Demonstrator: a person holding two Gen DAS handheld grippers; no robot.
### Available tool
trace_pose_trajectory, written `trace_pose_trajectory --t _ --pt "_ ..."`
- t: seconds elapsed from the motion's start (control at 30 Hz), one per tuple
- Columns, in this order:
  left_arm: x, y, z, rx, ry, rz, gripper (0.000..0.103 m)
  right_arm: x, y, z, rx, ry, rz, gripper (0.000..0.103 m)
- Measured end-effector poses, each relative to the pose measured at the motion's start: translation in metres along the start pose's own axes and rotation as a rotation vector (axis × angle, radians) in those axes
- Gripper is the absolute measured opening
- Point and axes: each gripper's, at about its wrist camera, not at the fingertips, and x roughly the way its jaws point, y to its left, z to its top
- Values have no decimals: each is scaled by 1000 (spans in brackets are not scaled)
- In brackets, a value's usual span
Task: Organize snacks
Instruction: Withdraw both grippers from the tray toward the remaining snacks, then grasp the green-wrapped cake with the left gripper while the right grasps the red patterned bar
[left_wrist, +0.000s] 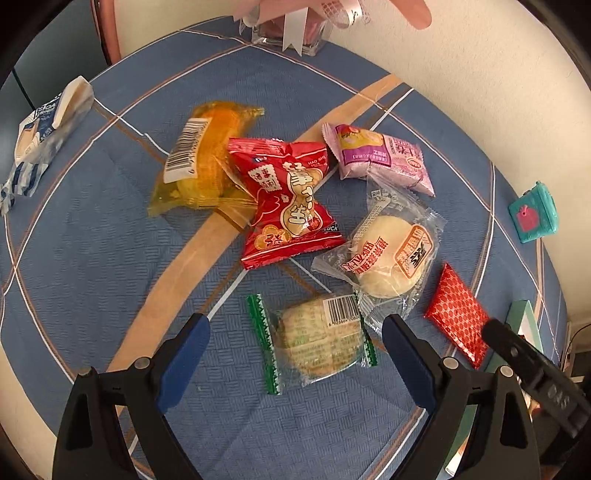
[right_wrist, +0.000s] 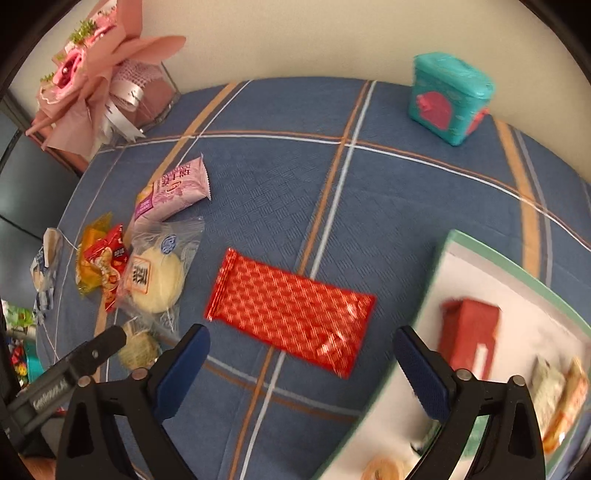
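- While both grippers hung over the blue plaid counter (left_wrist: 92, 258), seven loose snacks lay on it.
- Left gripper (left_wrist: 295, 347): fingers spread, empty, above one green-edged biscuit (left_wrist: 317, 343).
- Right gripper (right_wrist: 301, 354): fingers spread, empty, above one red wafer bar (right_wrist: 291, 310).
- One tray (right_wrist: 517, 269) beside the bar held several snacks.

The red snack packet (left_wrist: 291, 203), near the centre of the left wrist view, reads "LUCK" at its four-o'clock corner, beside large Chinese characters. White barcode labels sit on the orange-wrapped snack (left_wrist: 199, 155) at ten o'clock and the green-edged biscuit packet (left_wrist: 317, 339) at six o'clock, digits too small to read.
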Motion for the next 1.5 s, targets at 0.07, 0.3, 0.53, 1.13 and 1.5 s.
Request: trace_pose_trajectory --t 0.07,0.3,0.53,1.13,1.5 --pt "6 -2 3 -3 9 0 94 10 0 8 -8 13 11 96" --pt "16 -2 6 -18 26 -11 94 35 0 22 -38 36 29 94" --pt "27 -7 5 -12 52 -25 94 35 -2 10 -28 56 74 91" --pt "39 12 10 -34 62 -17 88 31 30 -19 -97 66 -72 76" --pt "34 -18 7 21 57 -9 73 29 46 -33 -89 20 -155 57"
